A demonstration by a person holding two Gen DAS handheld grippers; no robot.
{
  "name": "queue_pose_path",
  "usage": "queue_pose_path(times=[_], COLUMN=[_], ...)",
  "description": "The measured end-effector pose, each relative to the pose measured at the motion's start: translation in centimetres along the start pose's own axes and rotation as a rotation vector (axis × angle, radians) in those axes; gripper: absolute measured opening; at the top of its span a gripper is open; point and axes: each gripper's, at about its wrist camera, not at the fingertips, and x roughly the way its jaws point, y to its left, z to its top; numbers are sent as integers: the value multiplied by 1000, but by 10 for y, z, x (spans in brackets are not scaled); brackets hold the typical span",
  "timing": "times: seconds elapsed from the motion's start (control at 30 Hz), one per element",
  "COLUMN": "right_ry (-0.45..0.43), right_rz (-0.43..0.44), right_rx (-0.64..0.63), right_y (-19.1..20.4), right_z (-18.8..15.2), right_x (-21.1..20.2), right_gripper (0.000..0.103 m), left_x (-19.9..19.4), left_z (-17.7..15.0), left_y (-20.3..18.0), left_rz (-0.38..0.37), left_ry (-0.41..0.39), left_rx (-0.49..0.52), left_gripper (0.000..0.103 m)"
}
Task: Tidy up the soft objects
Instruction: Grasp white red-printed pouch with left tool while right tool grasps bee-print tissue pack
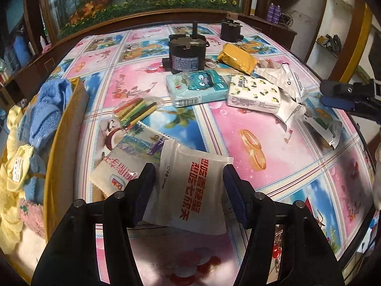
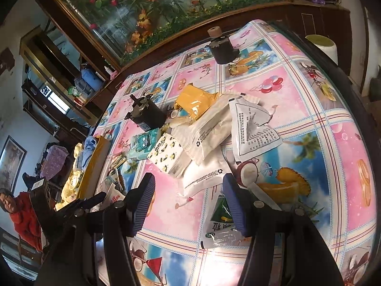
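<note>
1. A tablecloth [image 1: 214, 124] printed with pink and blue squares of fruit and palms covers the table;
2. A black motor [image 1: 187, 56] stands upright on it, shaft up; a second, smaller motor [image 1: 229, 29] stands farther back, near the far edge;
3. A glass-fronted display of artificial flowers [image 1: 142, 0] runs behind the table in a dark wooden frame;
4. Two purple bottles [image 1: 273, 13] stand on a shelf at the right;
5. A person in a red top [image 2: 23, 217] sits at the left edge of the right wrist view.
</note>
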Motion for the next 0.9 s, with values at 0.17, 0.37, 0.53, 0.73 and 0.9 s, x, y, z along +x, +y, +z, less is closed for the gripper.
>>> queue_pose_path(times=[0.17,0.37,0.53,0.73,0.9], right_ry=[87,127,150,291,329], right_rz=[33,-77,-215,-61,19], right_rx=[-63,-142,-287,-237,-254], right_y=[27,48,63,65,71], right_z=[18,43,50,36,14], right_x=[39,81,108,113,90], right_gripper=[59,59,59,59,59], left_x=[5,3,2,-6,-20], left_z=[-2,-5,-5,-15,-27], left_y=[-12,-8,-10,-15,-16], left_rz=[-60,-116,-133,-191,-235], left_ry=[23,27,21,37,44], left_rx=[25,9,22,63,77], left_gripper=[51,51,58,50,50])
